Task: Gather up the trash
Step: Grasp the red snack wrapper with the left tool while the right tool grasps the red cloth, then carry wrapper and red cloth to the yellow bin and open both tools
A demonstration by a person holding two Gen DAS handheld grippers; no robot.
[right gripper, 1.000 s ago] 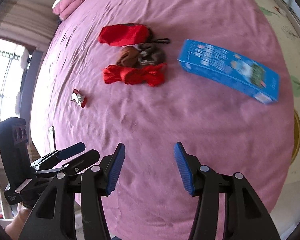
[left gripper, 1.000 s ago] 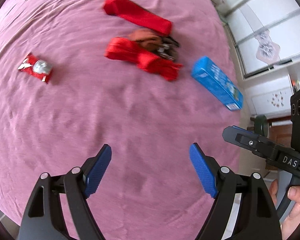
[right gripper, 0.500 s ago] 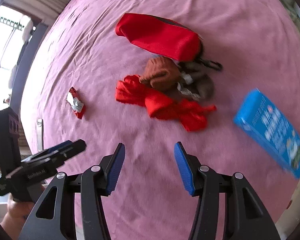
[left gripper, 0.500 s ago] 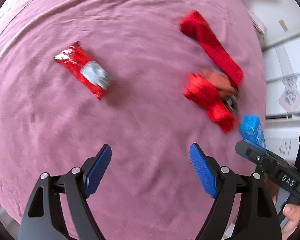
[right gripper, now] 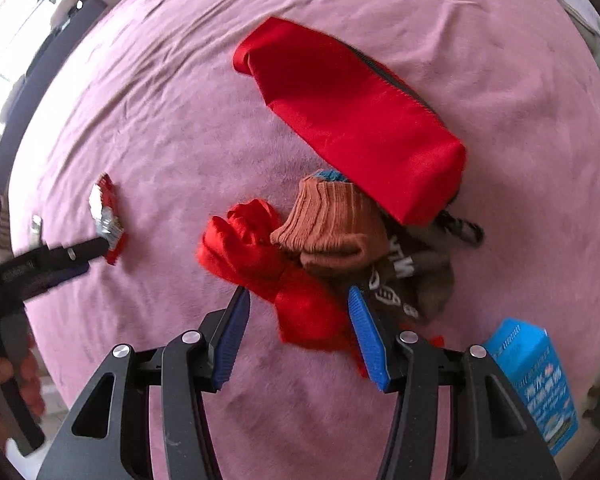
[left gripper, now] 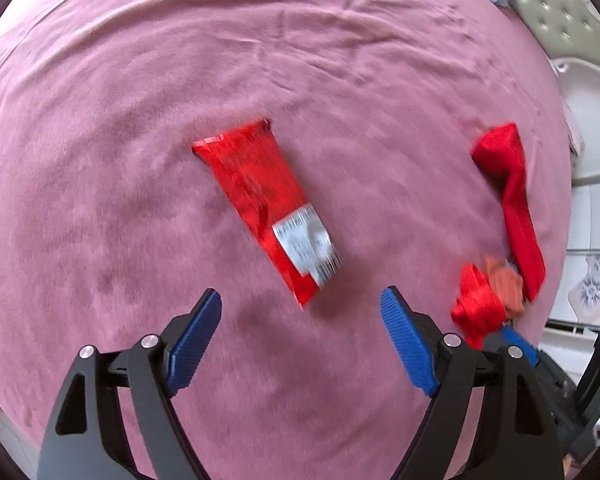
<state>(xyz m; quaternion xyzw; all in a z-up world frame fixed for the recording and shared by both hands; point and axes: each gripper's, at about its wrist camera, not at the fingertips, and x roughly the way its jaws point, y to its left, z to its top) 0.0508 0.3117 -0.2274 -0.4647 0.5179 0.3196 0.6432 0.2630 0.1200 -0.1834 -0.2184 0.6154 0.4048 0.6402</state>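
— Two grippers over the pink bedspread (left gripper: pixel 148 92), is that right? What's each one doing?

— Yes. The left gripper (left gripper: pixel 300 338) has its jaws spread wide with nothing between them; it hangs just short of the red snack wrapper (left gripper: pixel 266 206), which lies flat and slanted on the cover, its silver-printed end nearest the blue fingertips (left gripper: pixel 198 338).

— And the right gripper (right gripper: pixel 300 332)?

— Also gaping, holding nothing. Its blue pads sit on either side of a crumpled red cloth (right gripper: pixel 268 276); I cannot tell whether they touch it.

— What else is in that heap?

— A brown knitted sock (right gripper: pixel 328 226) lies against the red cloth, a dark grey sock with white lettering (right gripper: pixel 416 276) beside it, and a red zip pouch (right gripper: pixel 356 116) rests behind them, partly over the socks.

— Where's the wrapper from the right side?

— Well off to the left of the heap (right gripper: pixel 108 220), with the tip of the other tool right by it.

— Anything more?

— A blue carton (right gripper: pixel 536 380) lies at the lower right, near the bed's edge
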